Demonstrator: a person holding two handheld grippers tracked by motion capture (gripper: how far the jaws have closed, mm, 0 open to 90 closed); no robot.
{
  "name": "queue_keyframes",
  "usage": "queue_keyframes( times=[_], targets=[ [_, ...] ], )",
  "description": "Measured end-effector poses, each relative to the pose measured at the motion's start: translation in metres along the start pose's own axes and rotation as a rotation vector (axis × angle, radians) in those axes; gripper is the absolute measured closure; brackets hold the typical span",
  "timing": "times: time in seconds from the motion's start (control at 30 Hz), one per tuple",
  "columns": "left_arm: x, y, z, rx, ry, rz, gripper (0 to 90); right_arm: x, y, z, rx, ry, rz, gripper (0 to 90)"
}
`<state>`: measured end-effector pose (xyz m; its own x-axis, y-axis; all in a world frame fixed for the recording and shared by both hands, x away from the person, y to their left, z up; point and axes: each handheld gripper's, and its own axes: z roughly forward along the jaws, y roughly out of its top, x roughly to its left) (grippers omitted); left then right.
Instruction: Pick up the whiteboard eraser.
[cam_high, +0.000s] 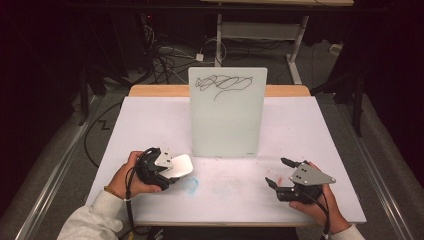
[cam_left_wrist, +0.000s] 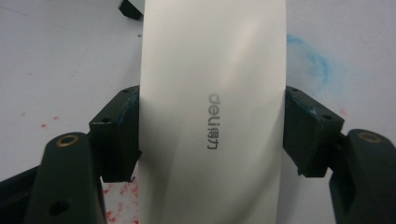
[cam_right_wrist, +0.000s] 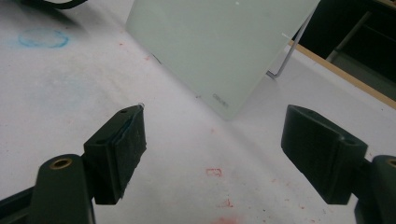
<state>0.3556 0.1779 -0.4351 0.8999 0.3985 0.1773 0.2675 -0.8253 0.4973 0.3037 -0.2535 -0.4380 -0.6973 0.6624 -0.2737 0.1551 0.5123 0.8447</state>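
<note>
- Holding a white eraser (cam_high: 181, 165) in my left gripper (cam_high: 172, 169), low and left of centre in the high view; in the left gripper view its grey-lettered back (cam_left_wrist: 212, 112) runs up the middle, a pad pressed to each long side.
- My right gripper (cam_high: 280, 172) sits at the lower right of the high view, jaws spread wide with nothing between them; bare table shows through the gap in the right gripper view.
- A whiteboard (cam_high: 227, 112) stands upright at frame centre, black scribble (cam_high: 222, 84) near its top, well apart from both grippers.
- A blue smudge (cam_high: 190, 185) marks the white table (cam_high: 150, 120) just beside the eraser; red specks (cam_right_wrist: 215, 172) dot the surface by my right jaws.
- Open tabletop lies between my two hands; the near edge runs just below them, and cables (cam_high: 165, 57) cross the floor beyond the far edge.
</note>
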Motion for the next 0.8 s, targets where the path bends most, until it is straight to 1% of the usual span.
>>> queue_keyframes(
  times=[0.13,0.17,0.2,0.23,0.27,0.4,0.47,0.5,0.6,0.63,0.67,0.7,0.73,0.77,0.8],
  targets=[
    [-0.004,0.004,-0.002,-0.067,0.084,-0.048,28.6,0.000,0.001,-0.002,-0.008,-0.006,0.002,22.3],
    [-0.006,0.005,-0.003,-0.081,0.097,-0.055,28.6,0.000,0.001,-0.002,-0.010,-0.011,0.003,22.3],
    [-0.008,0.006,-0.003,-0.088,0.124,-0.056,28.6,-0.001,0.001,-0.001,-0.010,-0.016,0.003,22.3],
    [-0.010,0.007,-0.003,-0.096,0.150,-0.065,28.6,-0.001,0.001,-0.001,-0.010,-0.016,0.003,22.3],
    [-0.011,0.008,-0.004,-0.110,0.169,-0.076,28.6,-0.001,0.001,-0.001,-0.010,-0.017,0.003,22.3],
    [-0.011,0.009,-0.008,-0.143,0.195,-0.084,28.7,-0.003,0.001,0.000,-0.009,-0.024,0.011,22.3],
    [-0.010,0.008,-0.010,-0.168,0.189,-0.093,28.7,-0.003,0.001,0.001,-0.010,-0.027,0.010,22.3],
    [-0.010,0.008,-0.011,-0.176,0.197,-0.099,28.7,-0.003,0.001,0.001,-0.010,-0.027,0.010,22.3],
    [-0.009,0.008,-0.012,-0.192,0.210,-0.113,28.8,-0.004,0.000,0.001,-0.014,-0.034,0.020,22.3],
    [-0.009,0.009,-0.012,-0.194,0.218,-0.112,28.8,-0.004,0.000,0.001,-0.014,-0.034,0.020,22.3],
    [-0.010,0.009,-0.012,-0.195,0.229,-0.113,28.8,-0.005,0.000,0.001,-0.017,-0.058,0.013,22.3],
    [-0.010,0.009,-0.013,-0.198,0.229,-0.111,28.8,-0.005,0.000,0.001,-0.017,-0.058,0.013,22.3],
    [-0.010,0.009,-0.014,-0.208,0.231,-0.114,28.8,-0.005,0.000,0.001,-0.015,-0.069,0.013,22.3],
    [-0.011,0.009,-0.014,-0.212,0.241,-0.113,28.8,-0.007,0.000,0.001,-0.013,-0.092,0.026,22.4],
    [-0.011,0.009,-0.015,-0.216,0.245,-0.112,28.8,-0.007,0.000,0.001,-0.013,-0.097,0.026,22.5]
  ],
)
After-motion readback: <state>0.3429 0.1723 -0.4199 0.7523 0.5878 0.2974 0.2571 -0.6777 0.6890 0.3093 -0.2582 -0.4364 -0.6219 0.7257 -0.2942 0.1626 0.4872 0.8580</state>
